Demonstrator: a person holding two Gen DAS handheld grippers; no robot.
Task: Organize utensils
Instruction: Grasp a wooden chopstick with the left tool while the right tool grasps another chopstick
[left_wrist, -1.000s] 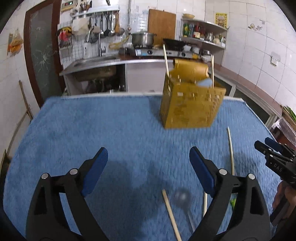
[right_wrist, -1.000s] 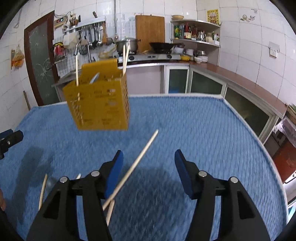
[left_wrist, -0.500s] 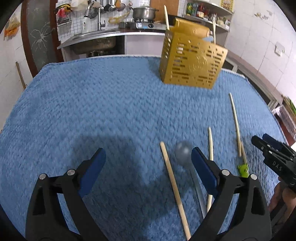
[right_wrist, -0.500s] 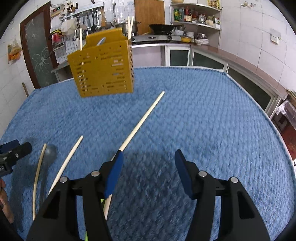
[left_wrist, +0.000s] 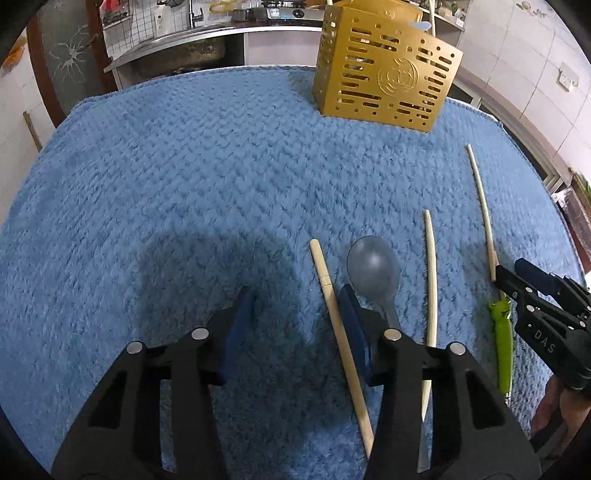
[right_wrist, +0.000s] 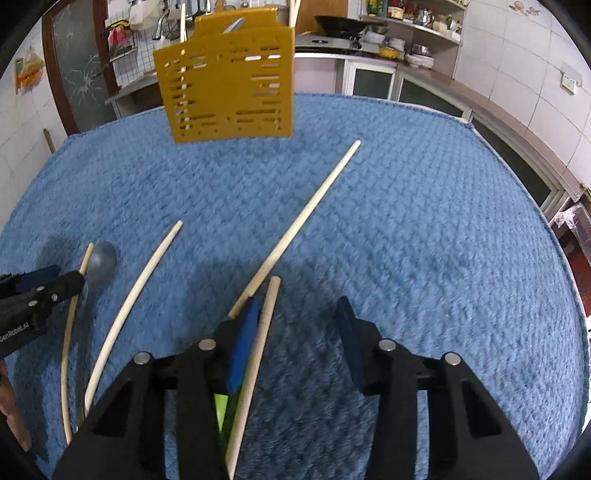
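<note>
Several pale chopsticks and a grey spoon (left_wrist: 373, 266) lie on the blue blanket (left_wrist: 184, 184). My left gripper (left_wrist: 295, 325) hangs low over it, jaws closing. One chopstick (left_wrist: 340, 332) lies between them beside the right pad; the left pad is clear of it. My right gripper (right_wrist: 295, 332) is also closing, with a chopstick (right_wrist: 258, 350) just inside its left pad and the other pad apart from it. A long chopstick (right_wrist: 306, 214) runs behind that pad. A green-handled utensil (left_wrist: 502, 347) lies under the right gripper. The gold slotted holder (left_wrist: 384, 74) stands at the back with utensils in it.
A curved chopstick (right_wrist: 136, 295) lies between the two grippers, beside the spoon (right_wrist: 103, 258). The left gripper (right_wrist: 37, 291) shows at the left edge of the right wrist view. A kitchen counter with sink, stove and shelves runs behind the table (right_wrist: 406, 66).
Both grippers have come down toward the blanket and tilted more steeply. Their jaws have narrowed, each now with a chopstick between them. The holder sits higher in both views.
</note>
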